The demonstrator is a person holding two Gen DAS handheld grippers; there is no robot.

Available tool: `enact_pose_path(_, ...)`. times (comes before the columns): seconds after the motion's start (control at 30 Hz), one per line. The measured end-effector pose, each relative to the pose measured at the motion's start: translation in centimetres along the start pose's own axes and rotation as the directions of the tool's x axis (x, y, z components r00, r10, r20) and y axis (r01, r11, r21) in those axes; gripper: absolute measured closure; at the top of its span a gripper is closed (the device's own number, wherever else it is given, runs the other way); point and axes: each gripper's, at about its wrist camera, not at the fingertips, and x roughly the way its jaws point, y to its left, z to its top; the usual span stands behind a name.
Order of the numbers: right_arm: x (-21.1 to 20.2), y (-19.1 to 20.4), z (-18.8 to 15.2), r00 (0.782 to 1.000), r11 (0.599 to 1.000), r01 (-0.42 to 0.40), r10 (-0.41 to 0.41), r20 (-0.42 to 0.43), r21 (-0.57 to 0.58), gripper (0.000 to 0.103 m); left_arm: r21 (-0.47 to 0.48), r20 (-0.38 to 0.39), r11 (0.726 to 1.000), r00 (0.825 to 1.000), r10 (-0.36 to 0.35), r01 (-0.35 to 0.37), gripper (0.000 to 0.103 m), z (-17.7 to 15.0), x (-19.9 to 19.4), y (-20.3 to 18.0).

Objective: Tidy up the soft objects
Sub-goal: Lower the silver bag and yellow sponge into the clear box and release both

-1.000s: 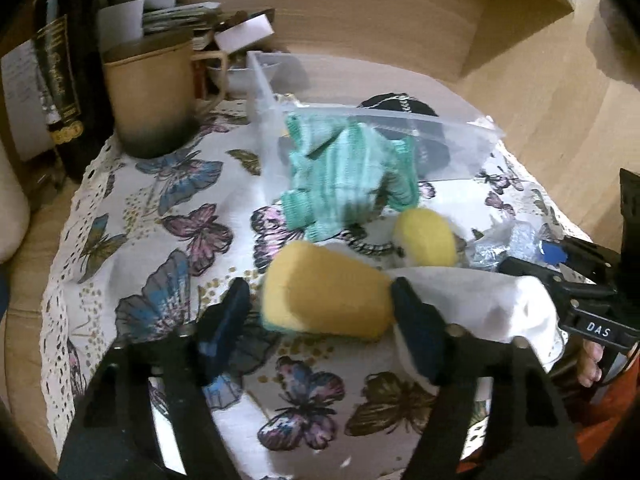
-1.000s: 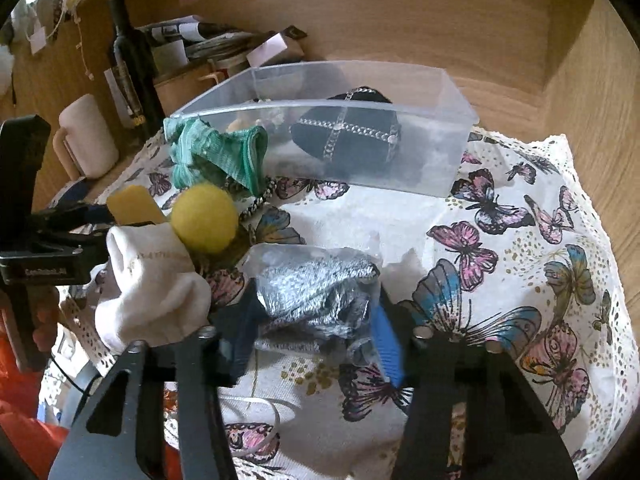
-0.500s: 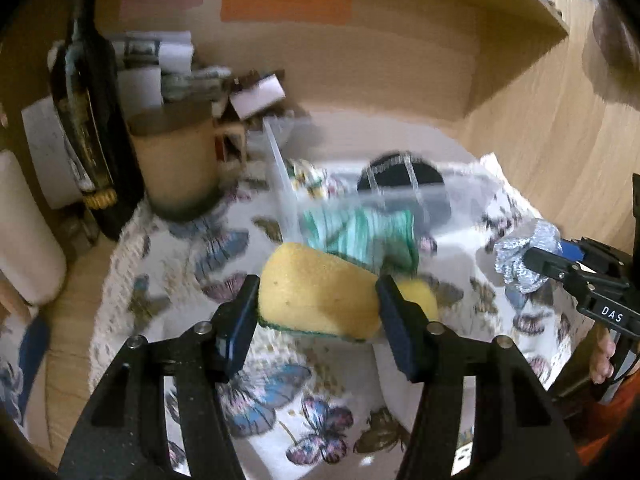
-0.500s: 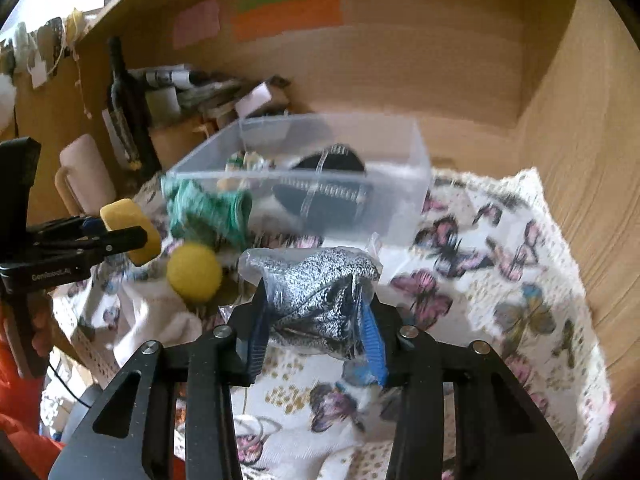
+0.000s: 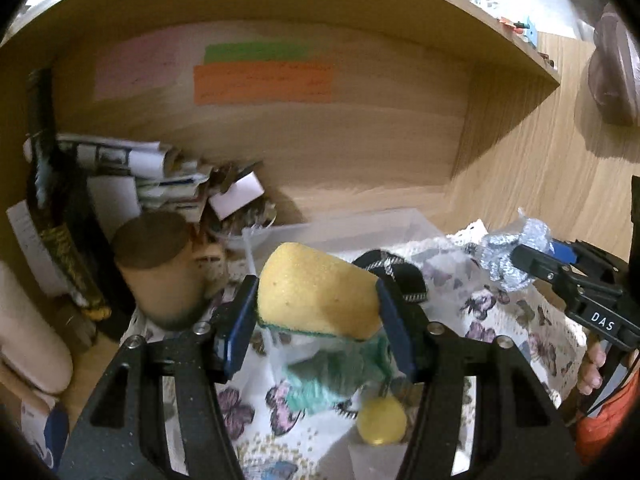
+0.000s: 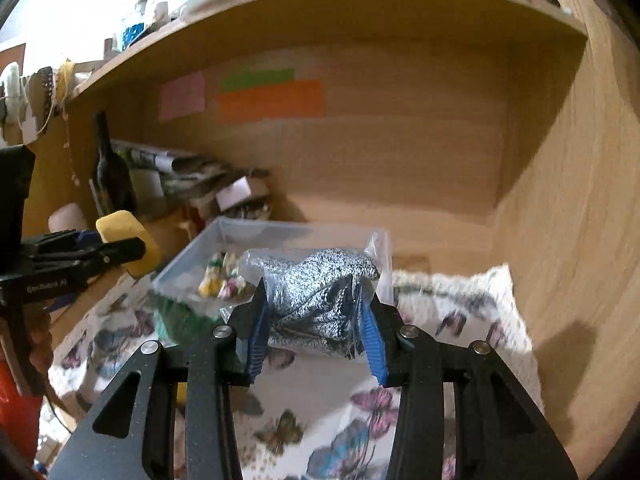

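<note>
your left gripper [image 5: 316,312] is clamped on the yellow sponge [image 5: 316,294], held in the air above the butterfly cloth [image 5: 496,320]. your right gripper [image 6: 316,330] squeezes the silver bagged cloth [image 6: 316,296], in front of the clear bin [image 6: 208,246].

I am counting one yellow sponge [image 5: 316,288], one yellow ball [image 5: 380,420] and one green cloth [image 5: 332,376]. I am also seeing one silver bagged bundle [image 6: 320,300], one clear bin [image 6: 224,240] and one dark bottle [image 6: 110,172].
</note>
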Motion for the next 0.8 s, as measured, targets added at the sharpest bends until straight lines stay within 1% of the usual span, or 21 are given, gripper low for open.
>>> enact_pose_path(0.13,1.2,-0.1,1.1,1.000,1.000,0.006,-0.005,0.005,-0.013,0.065,0.006,-0.010,1.000,1.000,0.005,-0.005,0.045,0.9,1.5,-0.6)
enact_pose_path(0.23,2.9,-0.2,1.6,1.000,1.000,0.022,-0.022,-0.012,-0.019,0.065,0.008,-0.040,1.000,0.999,0.005,-0.004,0.045,1.2,3.0,-0.9)
enact_pose_path(0.43,7.2,-0.5,1.7,0.994,0.999,0.037,-0.039,-0.097,-0.025,0.065,0.038,-0.129,0.999,0.992,0.009,-0.004,0.045,1.2,6.8,-1.4)
enact_pose_path(0.6,10.6,-0.7,0.9,0.980,0.999,0.036,-0.042,-0.194,-0.037,0.065,0.067,-0.209,0.998,0.978,0.020,-0.007,0.045,0.5,9.8,-1.8)
enact_pose_path(0.7,11.7,-0.7,0.1,0.972,0.999,0.027,-0.036,-0.233,-0.044,0.065,0.059,-0.244,0.998,0.970,0.014,0.000,0.045,0.1,11.1,-1.6)
enact_pose_path(0.8,12.1,-0.7,-0.3,0.969,0.998,0.031,-0.043,-0.243,-0.053,0.064,0.056,-0.257,0.998,0.966,0.018,-0.003,0.044,-0.3,11.5,-1.4)
